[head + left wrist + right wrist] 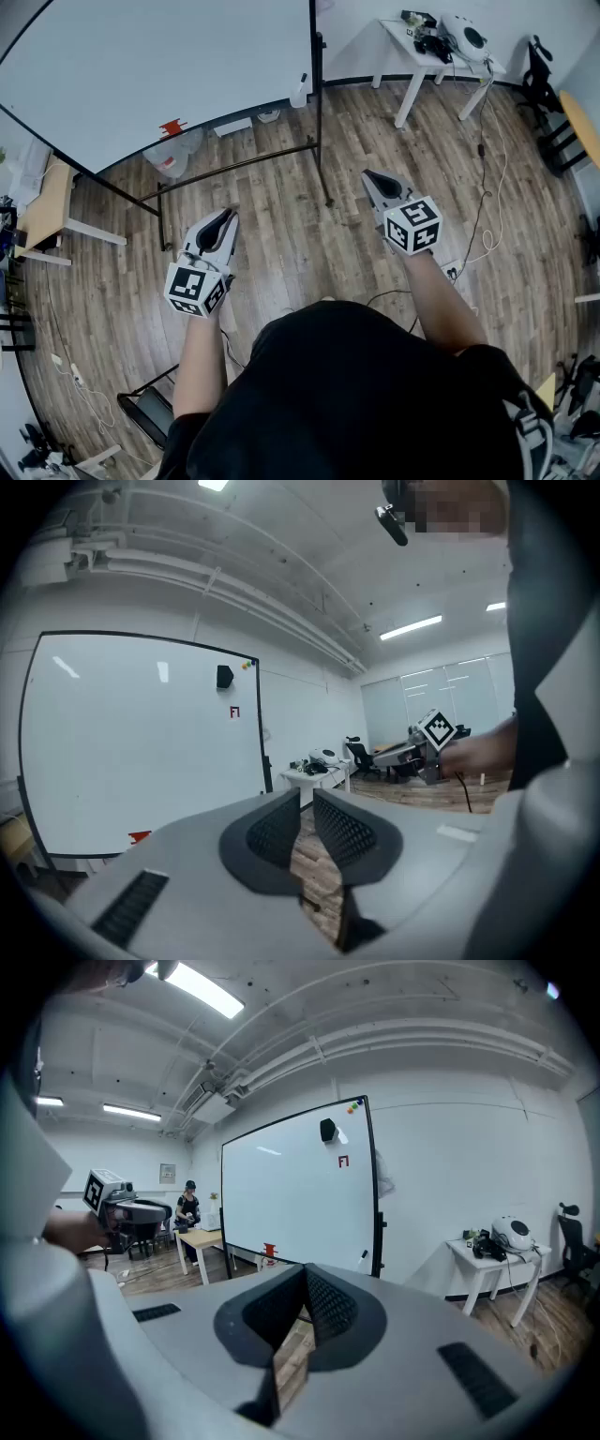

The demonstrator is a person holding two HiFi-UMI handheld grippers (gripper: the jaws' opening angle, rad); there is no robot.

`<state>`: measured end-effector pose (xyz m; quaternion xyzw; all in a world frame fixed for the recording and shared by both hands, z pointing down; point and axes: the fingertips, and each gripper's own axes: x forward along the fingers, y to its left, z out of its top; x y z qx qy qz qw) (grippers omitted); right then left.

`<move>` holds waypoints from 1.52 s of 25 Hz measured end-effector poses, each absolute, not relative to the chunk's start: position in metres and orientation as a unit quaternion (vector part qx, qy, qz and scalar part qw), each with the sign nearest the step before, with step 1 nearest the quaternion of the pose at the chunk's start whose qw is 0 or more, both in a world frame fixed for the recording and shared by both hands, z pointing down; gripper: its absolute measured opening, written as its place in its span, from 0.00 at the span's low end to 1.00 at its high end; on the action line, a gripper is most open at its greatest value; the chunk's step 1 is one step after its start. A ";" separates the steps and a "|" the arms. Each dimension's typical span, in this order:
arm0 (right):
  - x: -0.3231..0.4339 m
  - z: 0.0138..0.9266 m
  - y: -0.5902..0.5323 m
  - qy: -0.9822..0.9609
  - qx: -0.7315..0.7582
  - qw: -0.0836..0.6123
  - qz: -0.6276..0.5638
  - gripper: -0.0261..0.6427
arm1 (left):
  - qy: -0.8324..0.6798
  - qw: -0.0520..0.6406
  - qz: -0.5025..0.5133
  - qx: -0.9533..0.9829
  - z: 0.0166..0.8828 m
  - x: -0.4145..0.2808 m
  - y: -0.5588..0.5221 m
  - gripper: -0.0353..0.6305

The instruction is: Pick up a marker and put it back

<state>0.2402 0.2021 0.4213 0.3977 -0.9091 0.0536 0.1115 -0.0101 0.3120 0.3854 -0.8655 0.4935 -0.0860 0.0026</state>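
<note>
1. Wood-plank floor (309,248) spreads under everything.
2. Whiteboard (159,66) on a black stand (234,167) fills the far left. The stand's crossbar and feet lie between both grippers and the board.
3. White table (412,66) stands at the far right and carries dark gear and a rounded white device (464,37).
4. Pale wooden desk (47,202) sits at the left edge.
5. Left gripper (228,216), near left, points toward the board. Its jaws are parted by a narrow slit, through which only floor shows.
6. Right gripper (367,174), near right, has its jaws closed tip to tip on nothing.
7. Clear plastic tub (172,155) sits on the floor below the board.
8. Red item (172,127) clings to the board's lower edge.
9. Marker (364,1257) sits at the board's lower right corner beside the upright post, well apart from both grippers.
</note>
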 end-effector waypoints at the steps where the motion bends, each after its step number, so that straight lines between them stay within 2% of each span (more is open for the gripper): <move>1: 0.244 0.424 0.202 -0.909 0.398 0.113 0.056 0.03 | 0.493 0.002 -0.086 -0.866 0.385 -0.007 0.310 0.13; 16: 0.289 0.434 0.167 -0.904 0.409 0.096 0.080 0.03 | 0.496 -0.008 -0.095 -0.863 0.391 0.031 0.281 0.13; 29: 0.262 0.456 0.123 -0.904 0.403 0.106 0.101 0.03 | 0.489 -0.036 -0.100 -0.866 0.415 0.006 0.235 0.13; 38: 0.227 0.464 0.064 -0.892 0.422 0.119 0.109 0.03 | 0.475 -0.044 -0.097 -0.874 0.426 -0.036 0.168 0.13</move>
